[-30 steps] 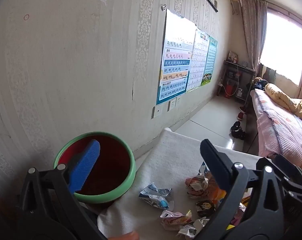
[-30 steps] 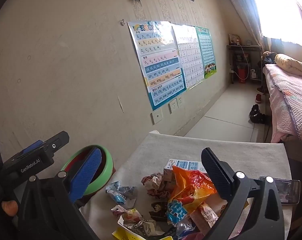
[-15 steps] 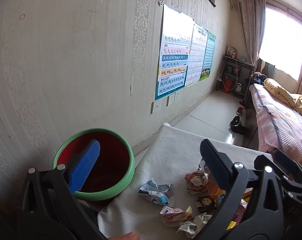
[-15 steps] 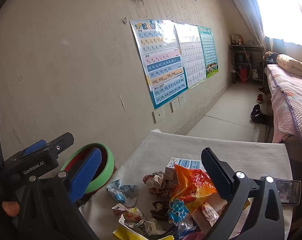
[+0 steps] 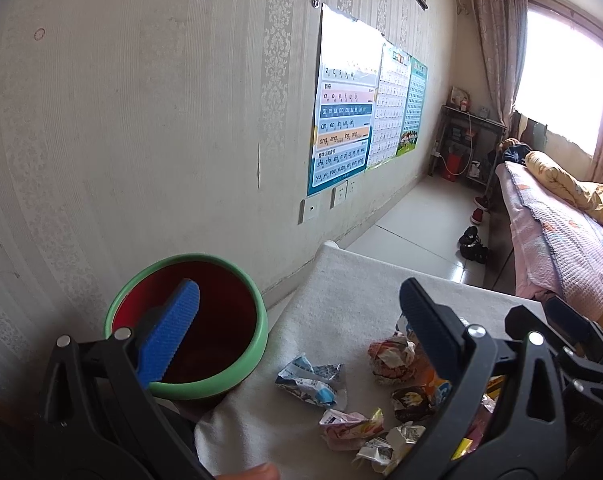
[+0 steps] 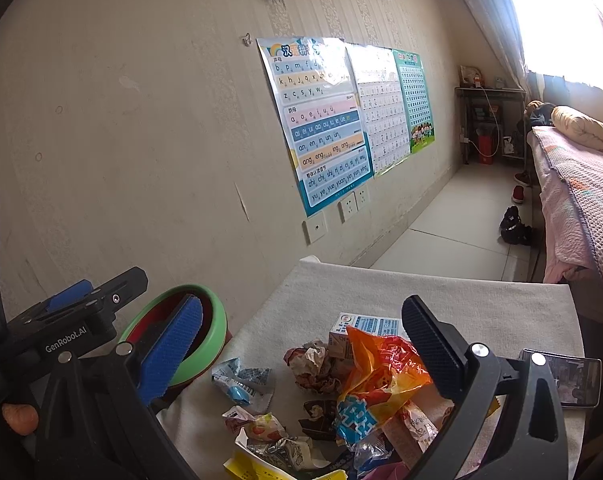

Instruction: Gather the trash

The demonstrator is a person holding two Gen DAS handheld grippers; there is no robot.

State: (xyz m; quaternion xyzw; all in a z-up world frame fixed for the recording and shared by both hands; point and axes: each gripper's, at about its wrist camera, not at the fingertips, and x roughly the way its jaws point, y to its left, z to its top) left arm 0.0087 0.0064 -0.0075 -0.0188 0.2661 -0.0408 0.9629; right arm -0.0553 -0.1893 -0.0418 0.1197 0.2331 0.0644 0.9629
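Observation:
A red bin with a green rim (image 5: 189, 324) stands left of the white-clothed table (image 5: 349, 292), against the wall; it also shows in the right wrist view (image 6: 215, 320). Crumpled wrappers lie on the cloth: a blue-white one (image 5: 309, 380), a pink one (image 5: 349, 424), a red-white ball (image 5: 391, 358). The right wrist view shows an orange bag (image 6: 381, 372) and a small carton (image 6: 361, 326) in the pile. My left gripper (image 5: 297, 328) is open and empty above the bin's edge. My right gripper (image 6: 301, 344) is open and empty above the pile.
A phone (image 6: 561, 376) lies at the table's right edge. The wall with posters (image 5: 345, 120) runs along the left. A bed (image 5: 561, 232) stands on the right, with shoes (image 5: 473, 242) on the tiled floor beyond the table.
Both grippers have drifted slightly; the views have shifted a little. The trash and the bin lie as before. Both grippers stay open.

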